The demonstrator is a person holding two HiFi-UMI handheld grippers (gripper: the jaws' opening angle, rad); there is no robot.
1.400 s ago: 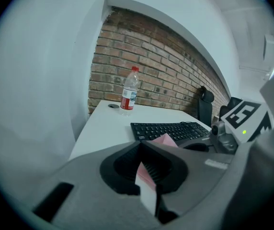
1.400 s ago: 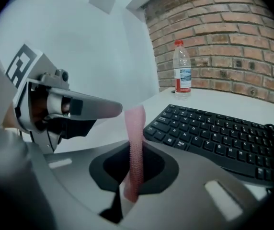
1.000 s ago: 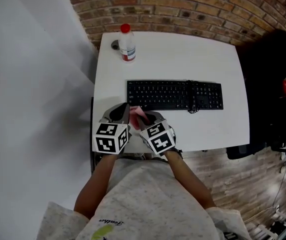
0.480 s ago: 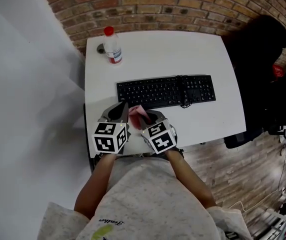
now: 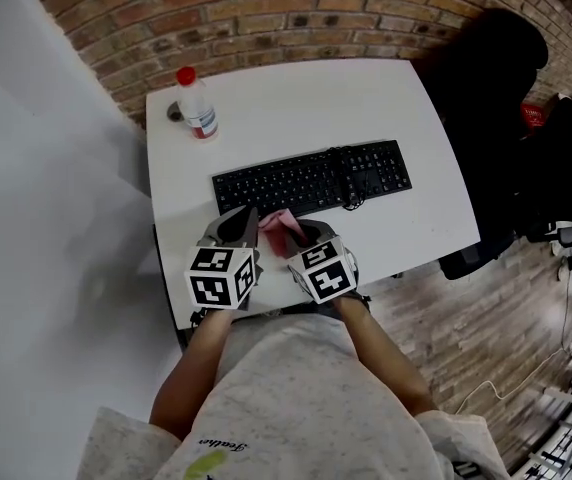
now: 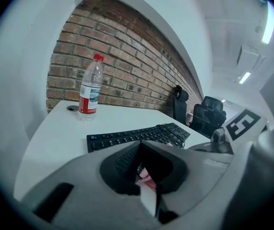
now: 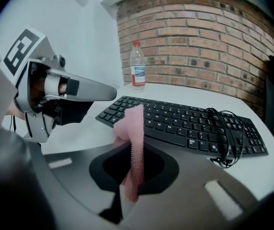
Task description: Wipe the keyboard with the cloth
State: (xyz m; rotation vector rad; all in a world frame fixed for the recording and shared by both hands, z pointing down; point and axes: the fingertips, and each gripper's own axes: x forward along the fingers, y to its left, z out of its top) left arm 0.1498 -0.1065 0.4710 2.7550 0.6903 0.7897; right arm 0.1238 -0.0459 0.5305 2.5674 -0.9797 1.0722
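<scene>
Right hand-held gripper (image 7: 135,150) clamped on pink cloth (image 7: 136,121), just before keyboard (image 5: 311,180); left hand-held gripper (image 6: 140,145) jaws together.

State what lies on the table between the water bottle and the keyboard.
Nothing: the head view shows only bare white table between the bottle and the keyboard.

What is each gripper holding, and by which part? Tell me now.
Right gripper pinches the pink cloth by one bunched end; the rest stands above the jaws. Left gripper is shut on nothing.
</scene>
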